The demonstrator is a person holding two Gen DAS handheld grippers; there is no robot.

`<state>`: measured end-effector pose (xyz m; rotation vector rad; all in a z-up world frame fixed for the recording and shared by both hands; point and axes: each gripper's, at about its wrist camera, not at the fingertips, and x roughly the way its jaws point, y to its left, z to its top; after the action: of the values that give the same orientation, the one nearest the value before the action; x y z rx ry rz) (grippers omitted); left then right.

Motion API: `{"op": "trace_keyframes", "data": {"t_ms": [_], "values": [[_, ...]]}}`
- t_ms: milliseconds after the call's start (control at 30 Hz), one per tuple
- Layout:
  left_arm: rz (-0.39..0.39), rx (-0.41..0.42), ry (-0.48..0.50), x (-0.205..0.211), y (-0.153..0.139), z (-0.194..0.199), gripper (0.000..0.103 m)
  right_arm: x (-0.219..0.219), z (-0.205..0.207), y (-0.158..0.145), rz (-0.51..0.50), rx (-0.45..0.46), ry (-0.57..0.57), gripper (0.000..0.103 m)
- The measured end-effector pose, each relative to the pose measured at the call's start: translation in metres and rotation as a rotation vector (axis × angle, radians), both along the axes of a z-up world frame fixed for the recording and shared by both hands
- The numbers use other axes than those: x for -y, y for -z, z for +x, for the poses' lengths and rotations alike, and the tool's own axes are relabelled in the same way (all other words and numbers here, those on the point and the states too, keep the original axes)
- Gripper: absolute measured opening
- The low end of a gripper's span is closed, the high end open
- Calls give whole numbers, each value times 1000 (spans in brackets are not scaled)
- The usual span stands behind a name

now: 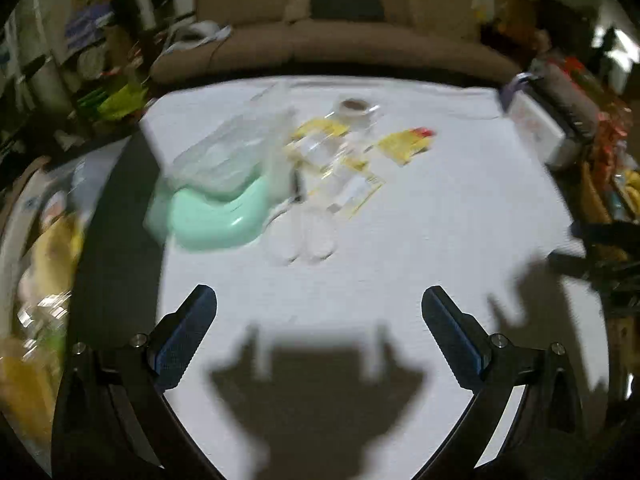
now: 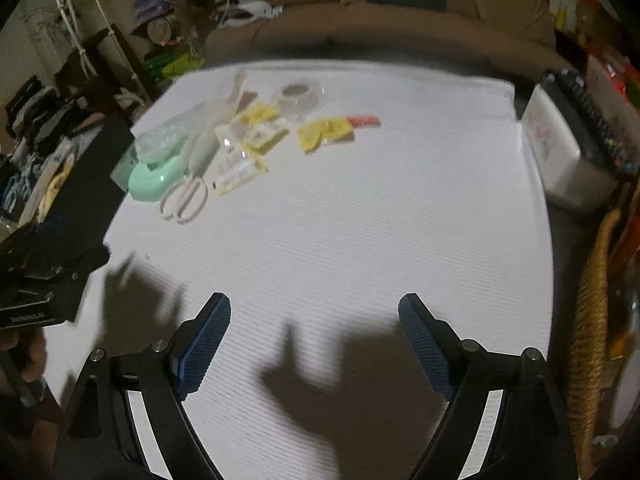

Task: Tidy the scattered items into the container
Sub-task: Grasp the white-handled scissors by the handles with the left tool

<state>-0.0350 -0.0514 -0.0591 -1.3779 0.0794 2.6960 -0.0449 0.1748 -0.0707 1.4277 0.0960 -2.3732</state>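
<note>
The clear container [image 2: 160,140] on its mint-green lid [image 2: 150,182] sits far left on the white cloth [image 2: 360,220]; scissors [image 2: 186,200] and yellow packets [image 2: 324,132] lie beside it; the left gripper [image 1: 318,304] and right gripper [image 2: 314,312], jaws spread and empty, should advance low and bracket one item.

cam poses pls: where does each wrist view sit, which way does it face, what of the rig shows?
Left wrist: on the left tongs, low over the white table, facing the sofa; both open fingers show, right rig at the right edge.
Right wrist: on the right tongs, same heading; open fingers, left rig and hand at the left edge.
Shared: mint container, scissors, yellow packets.
</note>
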Motion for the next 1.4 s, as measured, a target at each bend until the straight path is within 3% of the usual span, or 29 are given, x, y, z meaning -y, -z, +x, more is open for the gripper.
{"op": "trace_keyframes", "data": {"t_ms": [67, 100, 133, 200, 267, 333, 400, 467, 500, 533, 600, 667, 767, 833, 1000, 1133, 1300, 1400], "values": [[-23, -23, -5, -3, 14, -15, 103, 4, -1, 6, 74, 9, 2, 89], [-16, -40, -15, -1, 23, -24, 95, 7, -1, 8, 111, 3, 0, 89], [6, -47, -28, 5, 33, -33, 69, 11, -2, 10, 140, -5, -6, 89], [45, 12, -66, 16, 53, -48, 56, 13, -3, 11, 121, -3, -3, 89], [126, 69, -74, 26, 69, -59, 55, 14, -5, 15, 98, 18, 3, 89], [164, 42, -77, 33, 74, -65, 51, 16, -6, 20, 95, 48, 21, 89], [131, 21, -75, 31, 74, -76, 51, 17, -1, 23, 78, 91, 48, 89], [92, 15, -42, 22, 76, -85, 50, 23, 8, 23, 35, 129, 2, 89], [59, 23, -40, 19, 77, -88, 44, 27, 11, 22, 35, 130, -19, 89], [23, 41, -51, 16, 82, -92, 32, 30, 15, 19, 45, 122, -38, 89], [33, 64, -93, 18, 93, -98, 20, 31, 20, 13, 59, 92, -48, 89], [67, 34, -118, 17, 97, -100, 20, 26, 20, 11, 55, 91, -43, 89], [3, 46, -78, 1, 97, -104, 20, 12, 15, 9, 32, 110, -2, 89], [7, 69, -51, -4, 96, -101, 20, 3, 11, 7, 25, 114, 27, 89], [136, 83, -60, 2, 61, -82, 20, -18, 4, 0, -16, 119, 75, 89], [242, -23, -75, 11, 6, -51, 20, -30, 0, -3, -82, 141, 113, 89], [181, -206, -93, 13, -43, -19, 20, -29, 3, -5, -63, 126, 104, 89], [205, -233, -108, 21, -54, -16, 20, -27, 3, -4, -37, 87, 82, 89]]}}
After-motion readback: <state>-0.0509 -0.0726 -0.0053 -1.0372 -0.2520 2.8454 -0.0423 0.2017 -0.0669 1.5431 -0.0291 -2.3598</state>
